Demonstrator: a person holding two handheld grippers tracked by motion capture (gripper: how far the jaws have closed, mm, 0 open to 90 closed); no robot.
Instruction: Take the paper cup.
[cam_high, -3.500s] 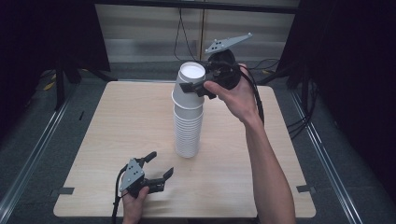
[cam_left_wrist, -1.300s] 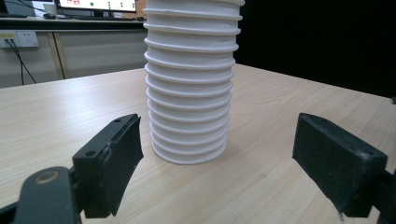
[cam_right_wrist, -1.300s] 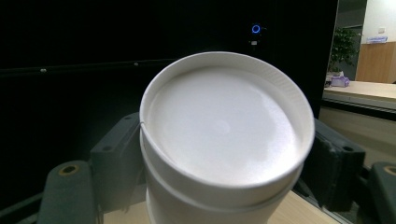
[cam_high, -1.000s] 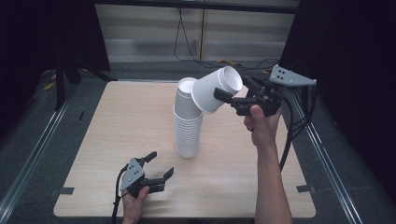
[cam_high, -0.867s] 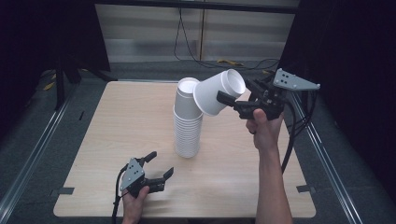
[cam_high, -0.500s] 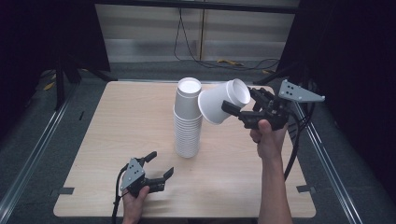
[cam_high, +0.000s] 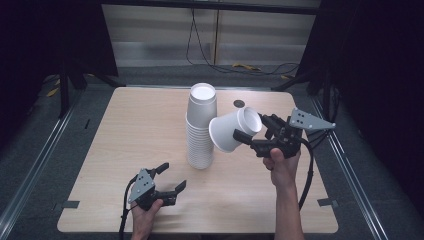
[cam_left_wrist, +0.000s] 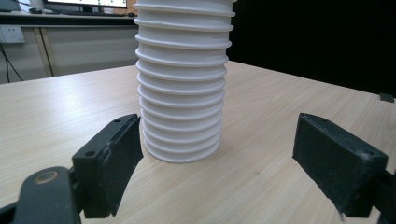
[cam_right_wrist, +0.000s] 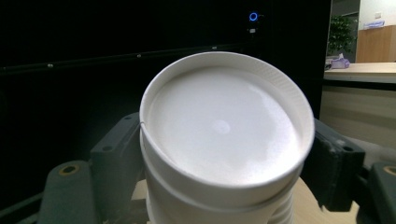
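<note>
A tall stack of white paper cups stands upside down mid-table; the left gripper view has the stack close ahead. My right gripper is shut on a single white cup, held tilted in the air just right of the stack. In the right gripper view that cup turns its base to the camera, with a jaw on each side. My left gripper rests low near the table's front edge, open with nothing between its jaws, pointing at the stack from a short way off.
The light wooden table has a small dark round mark behind the stack. Dark floor and metal rails surround the table. Cables trail from the right gripper along the forearm.
The right gripper took one cup off the top of the stack, carried it right, tipped it over and has been lowering it beside the stack. The left gripper has stayed put.
</note>
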